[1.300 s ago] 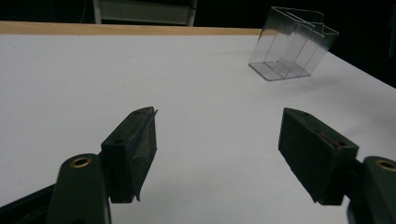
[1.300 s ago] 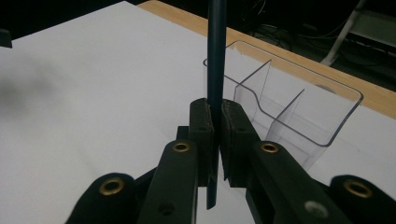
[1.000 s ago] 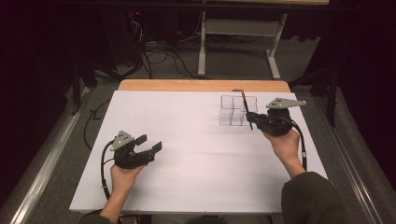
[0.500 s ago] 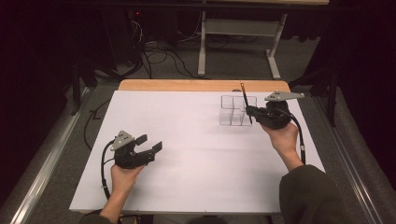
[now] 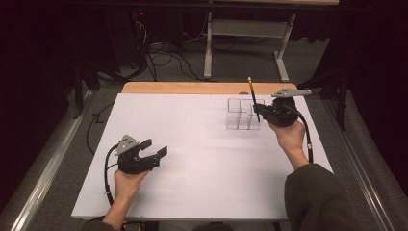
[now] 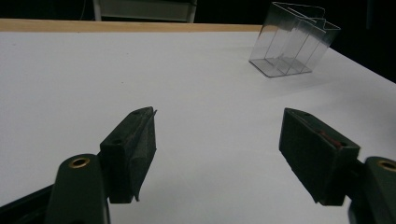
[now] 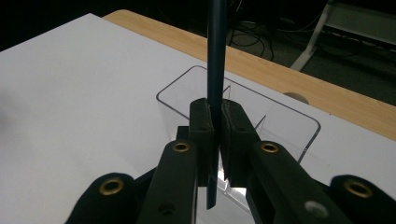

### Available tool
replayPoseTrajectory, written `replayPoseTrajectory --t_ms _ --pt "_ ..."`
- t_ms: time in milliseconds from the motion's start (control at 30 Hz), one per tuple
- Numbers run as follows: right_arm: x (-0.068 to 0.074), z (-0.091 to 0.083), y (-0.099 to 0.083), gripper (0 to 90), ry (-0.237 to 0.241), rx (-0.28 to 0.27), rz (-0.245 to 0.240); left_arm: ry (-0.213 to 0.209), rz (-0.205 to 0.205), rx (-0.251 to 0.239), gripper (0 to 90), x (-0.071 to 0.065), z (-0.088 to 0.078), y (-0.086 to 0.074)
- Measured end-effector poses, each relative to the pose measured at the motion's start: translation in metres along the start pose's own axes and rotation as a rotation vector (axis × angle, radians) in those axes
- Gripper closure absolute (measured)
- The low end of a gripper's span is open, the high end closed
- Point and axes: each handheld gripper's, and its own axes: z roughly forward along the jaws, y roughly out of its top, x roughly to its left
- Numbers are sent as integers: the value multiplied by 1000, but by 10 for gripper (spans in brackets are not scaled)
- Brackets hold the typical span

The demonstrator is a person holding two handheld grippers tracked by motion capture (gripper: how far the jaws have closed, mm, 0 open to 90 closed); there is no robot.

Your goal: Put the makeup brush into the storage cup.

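R gripper [image 7: 214, 140] clamps pencil [image 7: 216, 56] upright over clear organizer [image 7: 289, 126]; probably right-hand slot — lower straight, no wall contact. L gripper [image 6: 217, 154] open, idle.

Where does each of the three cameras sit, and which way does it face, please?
High view: above the person's side, facing forward and down on the white table; both forearms, left gripper, right gripper.
Left gripper view: behind its open jaws, low across the table.
Right gripper view: behind jaws shut on a dark thin pencil.
Shared: the clear plastic divided organiser.
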Motion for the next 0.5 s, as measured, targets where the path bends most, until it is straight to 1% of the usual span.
replayPoseTrajectory --t_ms 33,133,267,433,500 --pt "-1 1 1 858 -4 -3 -2 0 1 2 278 0 0 0" --pt "-1 5 2 858 -14 3 13 -1 3 3 279 0 0 0" --pt "0 11 3 858 -29 13 -2 -1 2 0 280 0 0 0" --pt "-3 16 7 858 -45 16 3 -3 4 1 280 0 0 0" --pt "-3 19 8 858 -56 21 -1 -3 5 2 281 0 0 0"
